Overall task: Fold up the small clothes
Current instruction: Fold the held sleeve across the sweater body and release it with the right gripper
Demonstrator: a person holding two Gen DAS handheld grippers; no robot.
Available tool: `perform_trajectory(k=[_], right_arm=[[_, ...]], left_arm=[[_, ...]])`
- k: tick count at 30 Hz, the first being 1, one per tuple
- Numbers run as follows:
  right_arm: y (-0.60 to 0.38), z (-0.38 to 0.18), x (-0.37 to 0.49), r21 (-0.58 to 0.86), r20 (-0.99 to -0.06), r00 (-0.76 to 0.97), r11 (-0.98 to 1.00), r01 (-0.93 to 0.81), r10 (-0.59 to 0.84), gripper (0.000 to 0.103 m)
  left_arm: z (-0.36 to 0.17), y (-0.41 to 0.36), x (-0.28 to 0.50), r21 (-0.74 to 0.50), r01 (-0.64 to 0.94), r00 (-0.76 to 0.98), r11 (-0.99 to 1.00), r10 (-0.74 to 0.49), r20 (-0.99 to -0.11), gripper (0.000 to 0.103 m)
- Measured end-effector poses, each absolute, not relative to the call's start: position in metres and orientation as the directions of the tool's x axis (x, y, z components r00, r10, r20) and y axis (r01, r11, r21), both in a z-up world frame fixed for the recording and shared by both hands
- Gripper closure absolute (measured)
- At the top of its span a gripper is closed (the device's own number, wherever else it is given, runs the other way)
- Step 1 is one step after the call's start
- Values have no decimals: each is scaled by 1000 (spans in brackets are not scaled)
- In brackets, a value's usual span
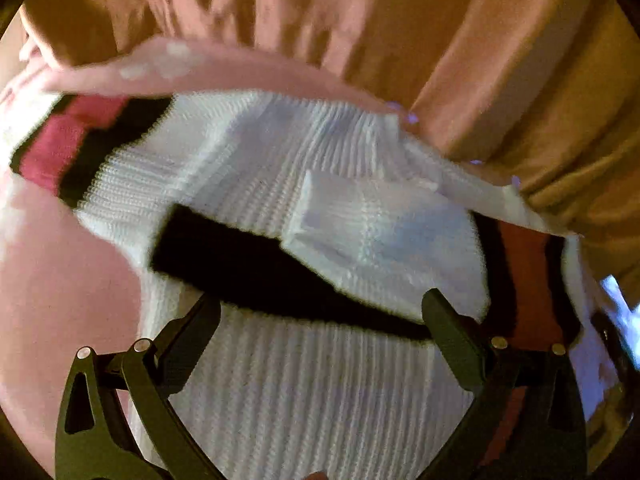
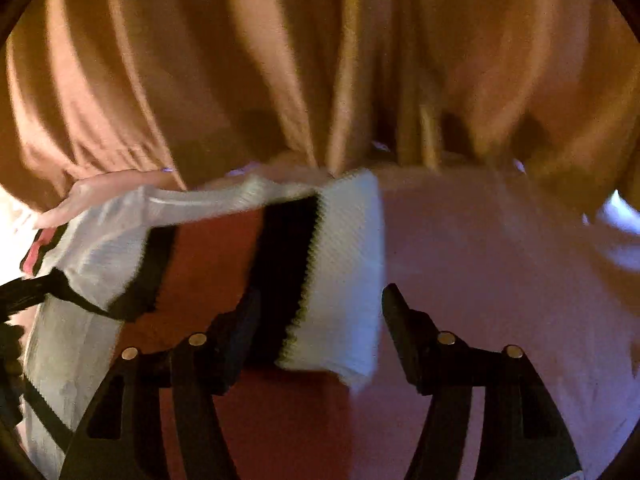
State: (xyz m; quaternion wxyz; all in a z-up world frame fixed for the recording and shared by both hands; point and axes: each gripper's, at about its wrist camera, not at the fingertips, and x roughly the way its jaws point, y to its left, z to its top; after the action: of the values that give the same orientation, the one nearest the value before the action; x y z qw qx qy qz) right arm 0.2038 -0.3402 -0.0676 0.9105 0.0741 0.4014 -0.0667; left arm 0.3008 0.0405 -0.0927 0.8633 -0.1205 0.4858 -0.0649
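The white ribbed knit garment [image 1: 320, 208] with black and red stripes lies on the pink surface [image 1: 60, 280] before orange drapes [image 2: 280, 60]; it looks soft, light and floppy, best pinched at an edge or sleeve cuff. The left hand-held gripper [image 1: 320, 312] hovers low over its body, jaws spread wide and empty. The right hand-held gripper [image 2: 320, 312] straddles the striped sleeve [image 2: 332, 272], equally wide.

Both views are smeared by motion blur, so the ribs of the white knit sweater [image 1: 320, 392] run soft and its small sewn label [image 1: 344, 216] cannot be read. The sweater's lower part is cut off by the bottom edge of the left wrist view, and its left end leaves the right wrist view. The pink surface [image 2: 500, 280] beneath it is largely covered. The orange curtain [image 2: 280, 60] is cut off at the top.
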Motion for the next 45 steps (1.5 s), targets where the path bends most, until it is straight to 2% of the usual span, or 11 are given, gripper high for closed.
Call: perform_trajectory(k=[4,7,12,14,18,22,25,31,35,40,45], right_arm=[[-352,-91,216,173,-747,665,967,184,7,41],[-350,-107,229,220,-760,647,961,167,62,44],[-336,-112,233,217,-754,653,963,159,62,79],[-338,-102,231,221,-735,675,964,150,63,85],[-339,-69,222,181,-676,737,974,138,21,86],[-349,-118,233,101,-793,608,978,182,-31,84],[-365,-112,223,212,-766,643,943,255,-1,76],[-355,-45,230,131,-652,754,967,220,-83,74],[-342,-63,285,106,-723,691,986,131,-14,96],[-357,-109,339,34,-800,597,988,147,-61,103],[-353,-87,331,103,-760,649,982,161,-26,101]], left_arm=[[-96,21,311,-187,-23,596,982,-137,-791,8],[-95,2,316,-110,3,614,994,-89,-784,29],[-88,-11,319,-17,-3,653,1000,-11,-757,56],[-81,-11,322,-5,-3,670,1000,-1,-742,69],[-61,4,325,-17,-36,699,999,13,-715,71],[-77,9,335,22,-44,658,999,46,-752,71],[-89,12,334,34,-43,636,999,53,-770,69],[-68,16,324,-18,-40,670,999,13,-742,66],[-57,-7,321,-46,14,682,999,-43,-730,58],[-85,-32,334,16,51,636,999,-20,-772,55],[-94,-30,339,21,41,634,999,-10,-773,45]])
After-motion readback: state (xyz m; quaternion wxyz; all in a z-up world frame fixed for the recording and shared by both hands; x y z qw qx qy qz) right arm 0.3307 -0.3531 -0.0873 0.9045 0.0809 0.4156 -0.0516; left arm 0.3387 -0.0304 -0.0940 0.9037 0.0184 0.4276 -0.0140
